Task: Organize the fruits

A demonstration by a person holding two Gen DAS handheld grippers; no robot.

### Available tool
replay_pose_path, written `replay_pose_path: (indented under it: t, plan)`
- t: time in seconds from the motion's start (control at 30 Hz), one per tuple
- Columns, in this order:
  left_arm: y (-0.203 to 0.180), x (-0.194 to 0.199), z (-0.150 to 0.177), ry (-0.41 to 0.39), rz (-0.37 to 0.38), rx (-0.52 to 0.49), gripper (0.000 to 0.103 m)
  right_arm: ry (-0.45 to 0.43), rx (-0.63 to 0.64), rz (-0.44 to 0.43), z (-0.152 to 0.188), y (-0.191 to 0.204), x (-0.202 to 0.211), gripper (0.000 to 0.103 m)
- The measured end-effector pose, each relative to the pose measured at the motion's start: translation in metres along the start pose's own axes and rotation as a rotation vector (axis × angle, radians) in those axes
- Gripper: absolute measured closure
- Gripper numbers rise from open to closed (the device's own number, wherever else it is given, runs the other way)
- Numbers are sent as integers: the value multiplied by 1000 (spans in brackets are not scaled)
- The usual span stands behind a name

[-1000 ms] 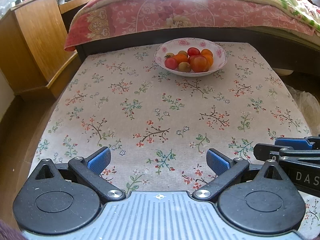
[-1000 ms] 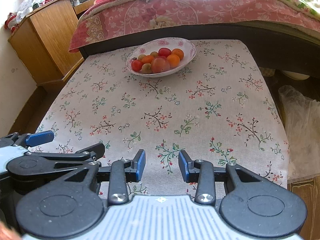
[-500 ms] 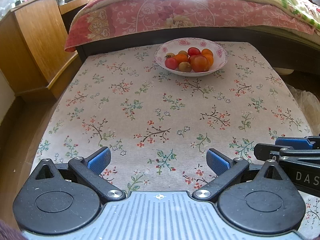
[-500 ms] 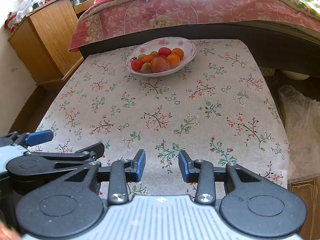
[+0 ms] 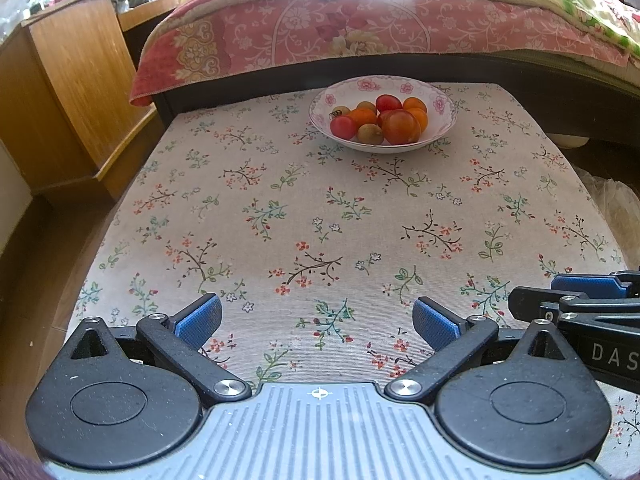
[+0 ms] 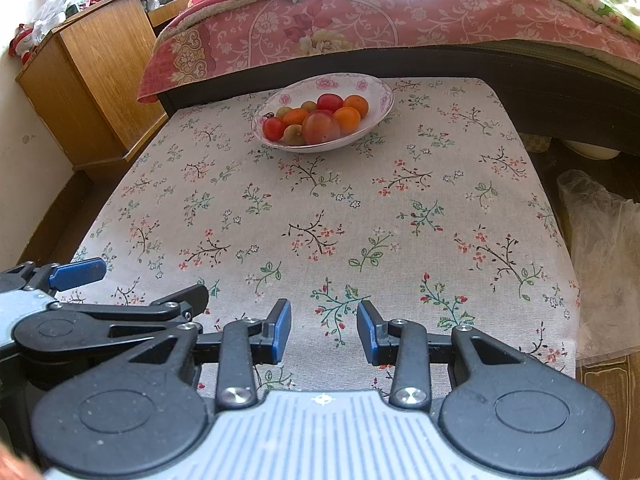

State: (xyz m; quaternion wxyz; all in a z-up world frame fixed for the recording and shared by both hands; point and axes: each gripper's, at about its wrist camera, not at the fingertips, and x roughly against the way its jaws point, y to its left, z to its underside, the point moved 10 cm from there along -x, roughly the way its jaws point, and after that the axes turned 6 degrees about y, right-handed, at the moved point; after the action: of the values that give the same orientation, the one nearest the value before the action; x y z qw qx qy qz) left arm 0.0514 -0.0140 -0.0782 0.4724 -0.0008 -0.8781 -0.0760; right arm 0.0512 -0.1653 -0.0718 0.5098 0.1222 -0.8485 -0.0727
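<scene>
We see floral tablecloth (image 5: 320, 208) w/ fruit bowl (image 5: 382, 146) by bed (image 5: 360, 32); left gripper (image 5: 317, 318) wide, right gripper (image 6: 324, 330) narrower, both empty.

Home bedroom: quilted bed (image 5: 380, 28), wooden nightstand (image 6: 92, 80), floral-cloth table (image 6: 320, 208).

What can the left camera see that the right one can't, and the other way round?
Only the left wrist view shows the left gripper spread wide and the right one from its side. Only the right wrist view shows the right gripper narrowly open, a clear plastic bag and a small red figure. Both show the fruit bowl, the floral cloth, the pink bedspread and the wooden cabinet.
</scene>
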Motion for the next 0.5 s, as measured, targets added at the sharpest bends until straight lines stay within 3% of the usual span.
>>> replay_pose_path:
  t: [0.5]
  plan:
    - [1,0,0,-2,-5,-3,0,0,0,0,0,0,0,64]
